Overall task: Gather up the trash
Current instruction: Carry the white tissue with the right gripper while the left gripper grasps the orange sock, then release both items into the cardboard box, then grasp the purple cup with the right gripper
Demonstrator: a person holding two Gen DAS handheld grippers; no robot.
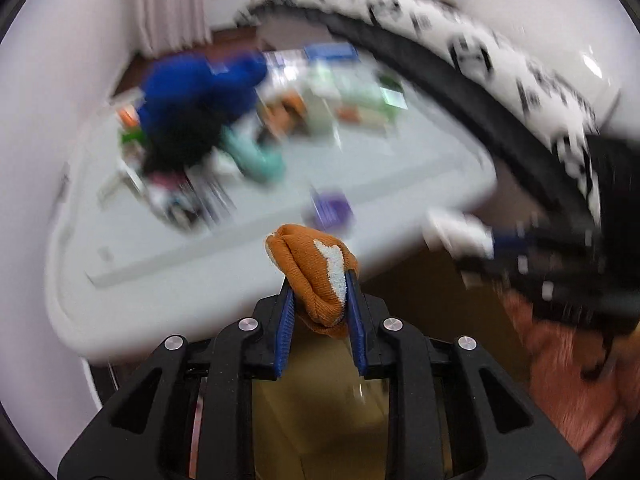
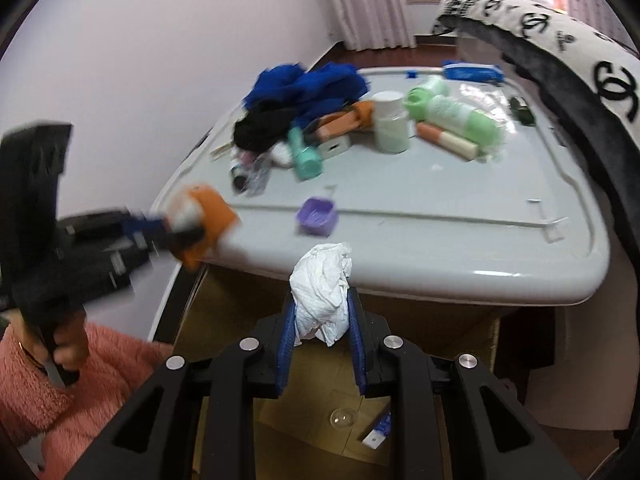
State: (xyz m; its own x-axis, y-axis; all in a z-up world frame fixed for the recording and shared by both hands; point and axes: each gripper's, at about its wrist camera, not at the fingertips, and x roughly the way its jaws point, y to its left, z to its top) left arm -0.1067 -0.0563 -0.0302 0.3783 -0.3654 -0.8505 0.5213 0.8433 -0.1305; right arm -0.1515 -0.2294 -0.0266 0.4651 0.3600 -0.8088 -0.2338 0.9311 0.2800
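My left gripper (image 1: 318,280) is shut on an orange knitted cloth with a white patch (image 1: 316,268), held off the near edge of the grey lid (image 1: 160,248). It also shows blurred in the right wrist view (image 2: 188,232), with the orange cloth (image 2: 208,216) in it. My right gripper (image 2: 322,304) is shut on a crumpled white tissue (image 2: 322,288), held just before the lid's front edge (image 2: 440,264) and above an open cardboard box (image 2: 320,400). The right gripper also shows blurred in the left wrist view (image 1: 456,236), holding the white tissue (image 1: 452,232).
On the lid lie a small purple cup (image 2: 316,216), a teal bottle (image 2: 306,156), a white jar (image 2: 390,124), a green wrapped roll (image 2: 456,116), blue and black cloths (image 2: 304,88) and a blue packet (image 2: 472,70). A patterned black-and-white fabric (image 2: 580,68) hangs at right. The box holds small scraps (image 2: 380,428).
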